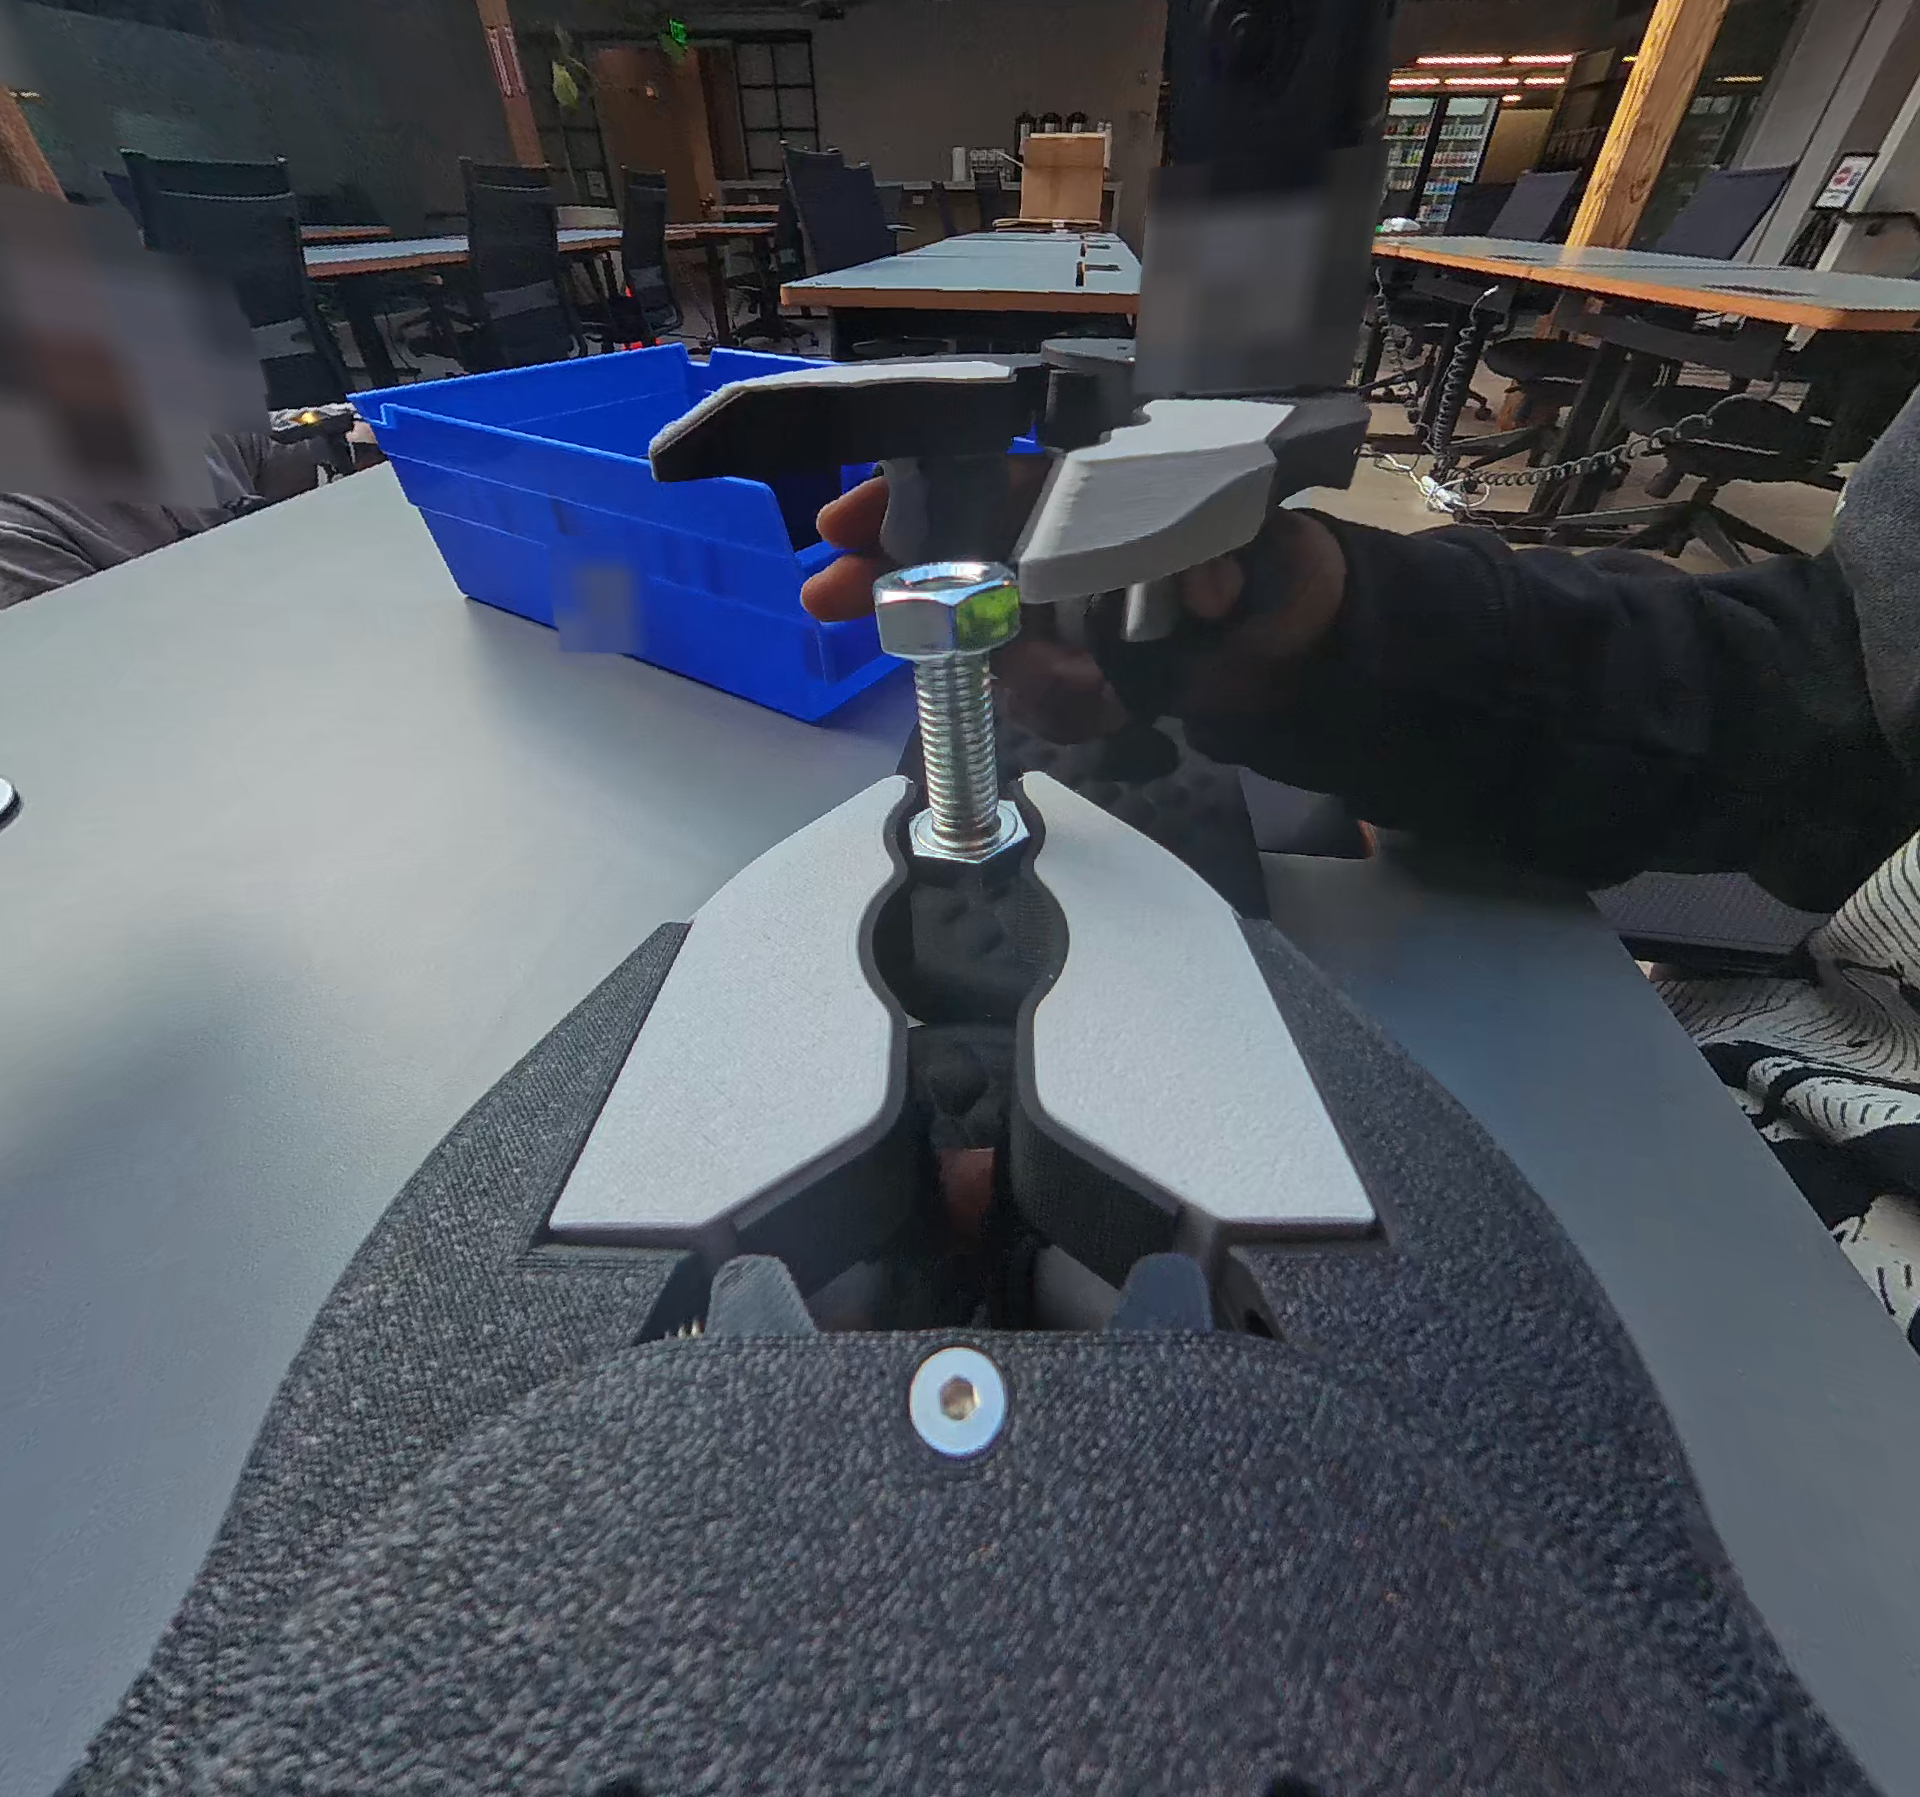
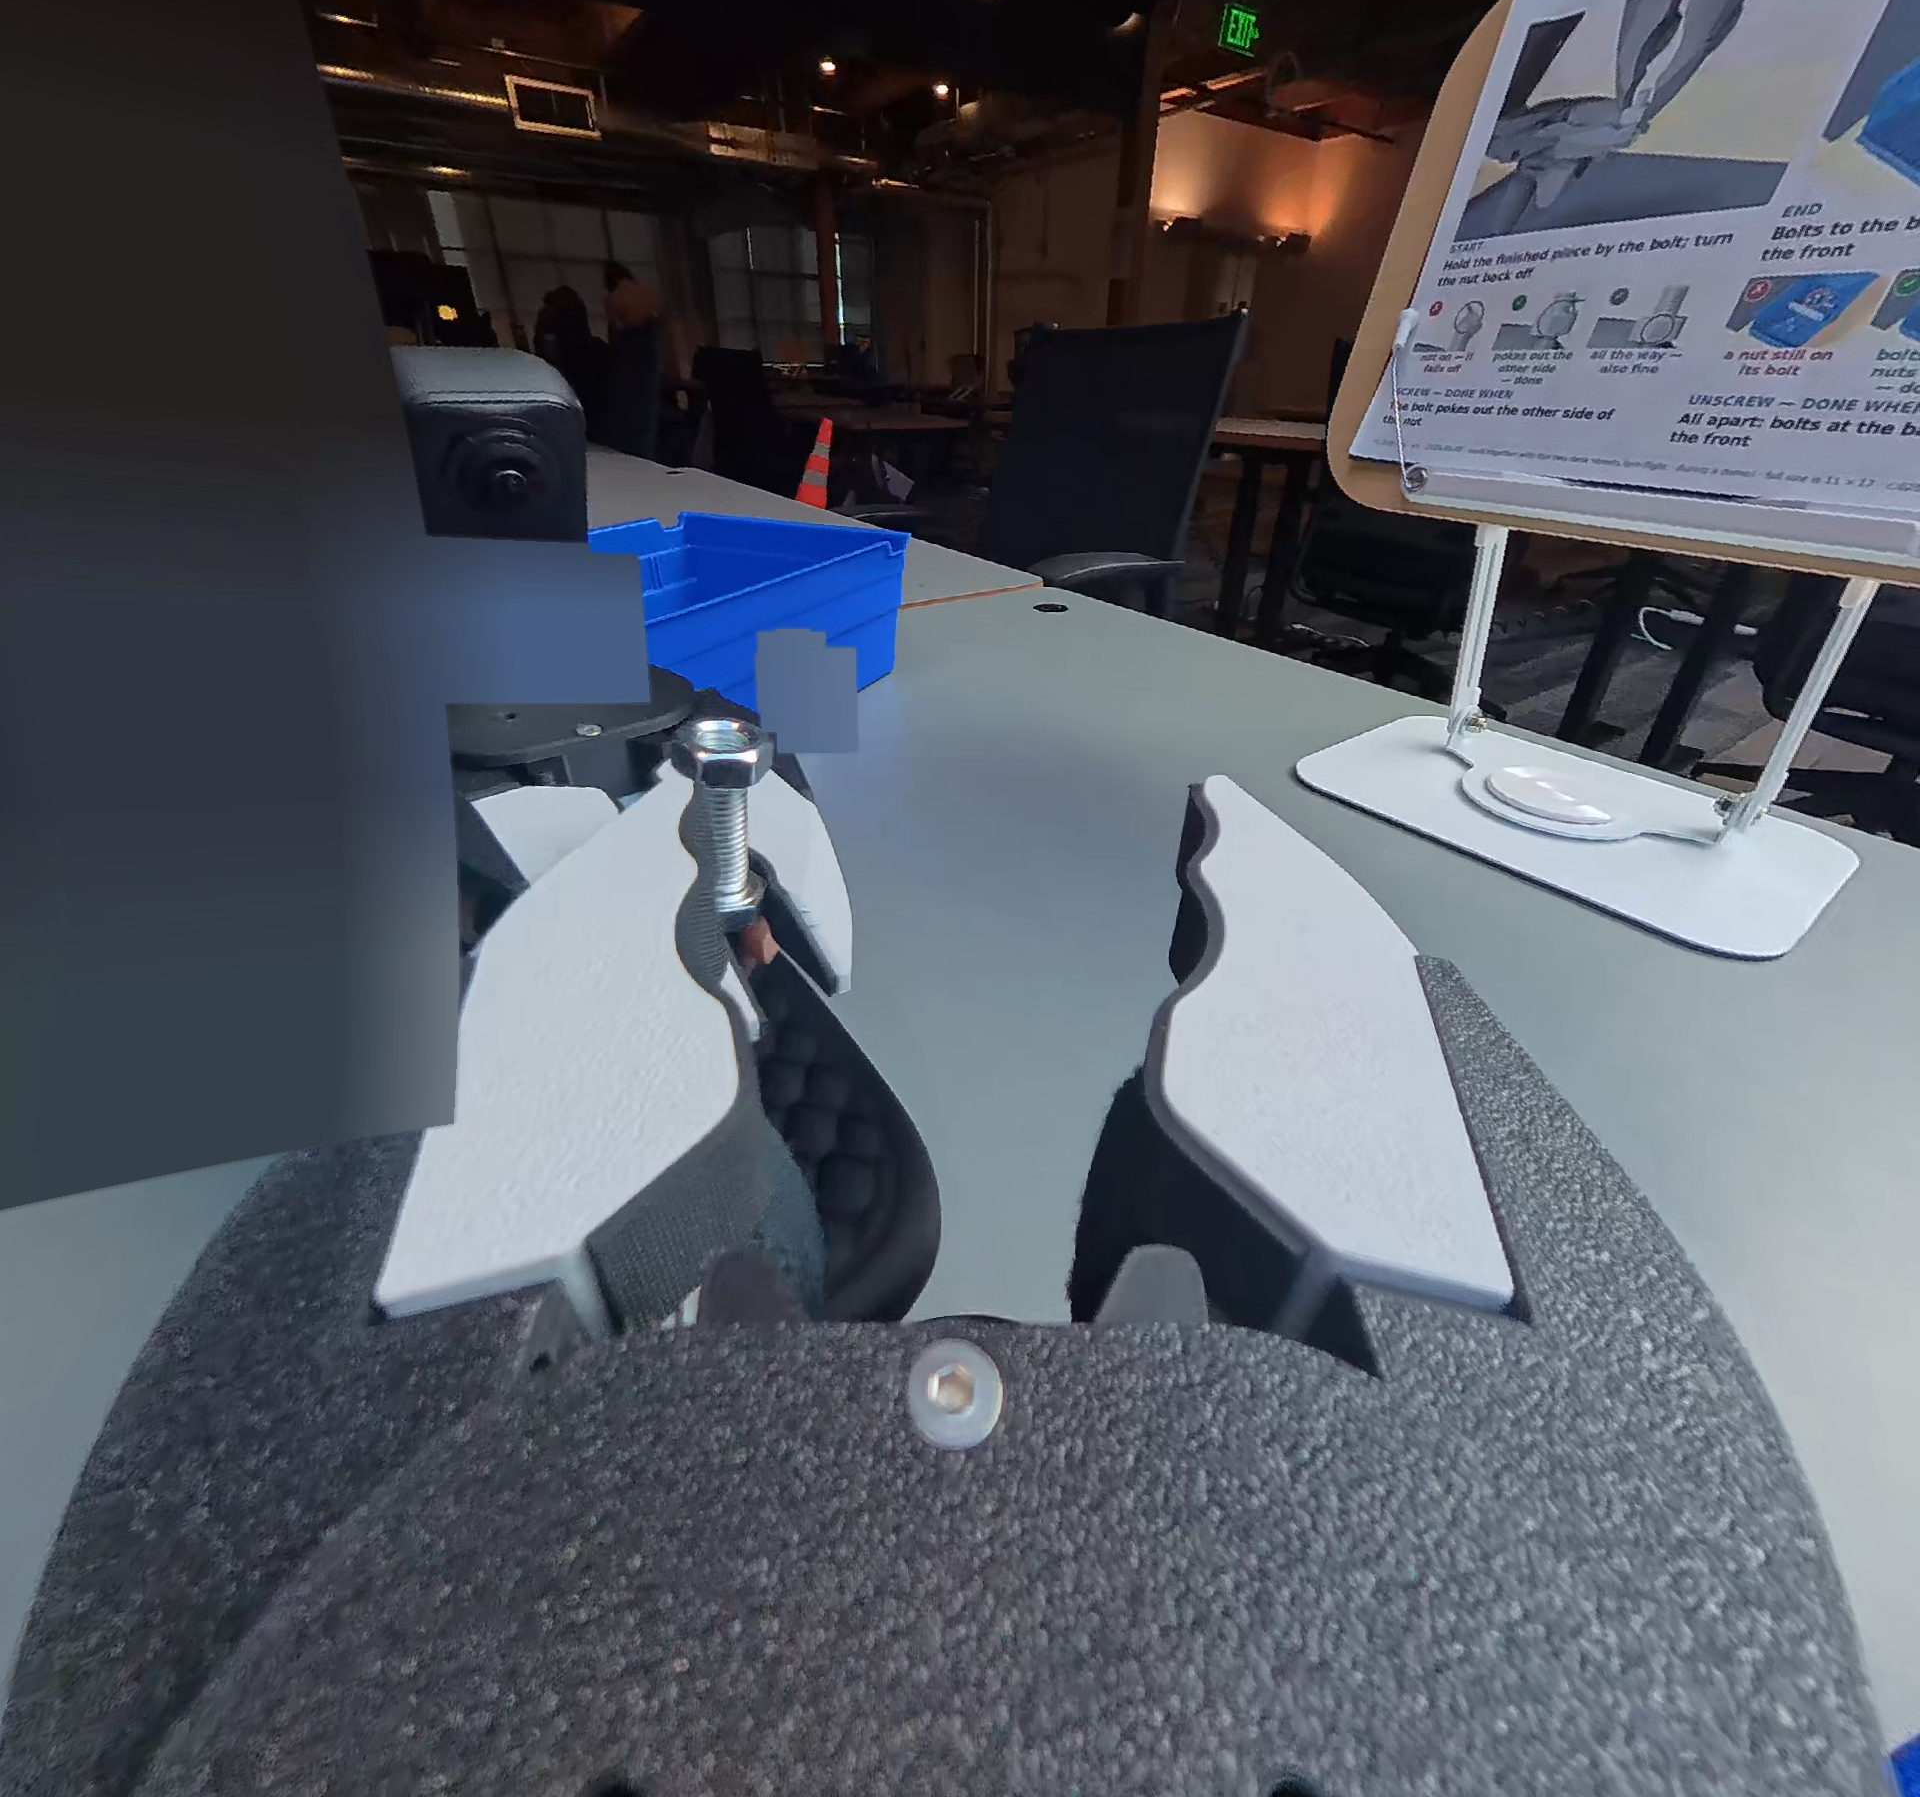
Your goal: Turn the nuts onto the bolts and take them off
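A silver bolt [image 1: 958, 739] stands upright, its hex head [image 1: 968, 848] pinched between my left gripper's [image 1: 966, 802] shut fingertips. A silver nut [image 1: 945, 609] sits on the bolt's top end. My right gripper [image 1: 847, 521] hovers open just behind and above the nut, one grey fingertip [image 1: 1039, 573] close beside it. In the right wrist view the right gripper [image 2: 940, 791] is open and empty. The bolt [image 2: 719, 843] and nut [image 2: 722, 755] show right beside its left fingertip [image 2: 665, 802], with the left gripper [image 2: 743, 906] below them.
A blue bin [image 1: 623, 500] stands on the grey table [image 1: 312, 812] behind the bolt; it also shows in the right wrist view [image 2: 769, 594]. A white stand [image 2: 1558, 833] holding an instruction sheet [image 2: 1662, 189] is at the right. A dark-sleeved hand [image 1: 1455, 667] holds the right gripper. Spacing between my two grippers at the tips: around 5 cm.
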Available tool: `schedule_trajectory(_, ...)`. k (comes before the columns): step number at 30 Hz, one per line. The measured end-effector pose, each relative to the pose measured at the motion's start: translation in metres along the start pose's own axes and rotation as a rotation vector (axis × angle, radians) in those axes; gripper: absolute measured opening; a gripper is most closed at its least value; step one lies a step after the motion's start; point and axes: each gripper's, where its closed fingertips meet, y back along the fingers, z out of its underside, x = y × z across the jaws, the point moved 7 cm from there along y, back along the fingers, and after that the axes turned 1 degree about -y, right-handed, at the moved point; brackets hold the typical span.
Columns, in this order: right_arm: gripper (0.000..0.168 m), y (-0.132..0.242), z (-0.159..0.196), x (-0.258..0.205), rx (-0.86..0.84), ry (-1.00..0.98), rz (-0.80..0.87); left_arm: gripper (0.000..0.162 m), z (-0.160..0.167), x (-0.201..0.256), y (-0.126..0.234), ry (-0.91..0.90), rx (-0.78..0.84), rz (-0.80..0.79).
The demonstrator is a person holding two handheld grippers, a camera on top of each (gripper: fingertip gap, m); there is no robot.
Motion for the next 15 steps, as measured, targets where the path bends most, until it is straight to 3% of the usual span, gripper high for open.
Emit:
schedule_trajectory(11,0.089,-0.041,0.000,-0.020,-0.010,0.025,-0.064,0.015,0.000,0.000,0.000,-0.003,0.000,0.000)
schedule_trajectory(15,0.087,-0.039,0.001,-0.016,-0.016,0.016,-0.038,0.015,0.000,0.001,0.000,-0.006,-0.001,0.002)
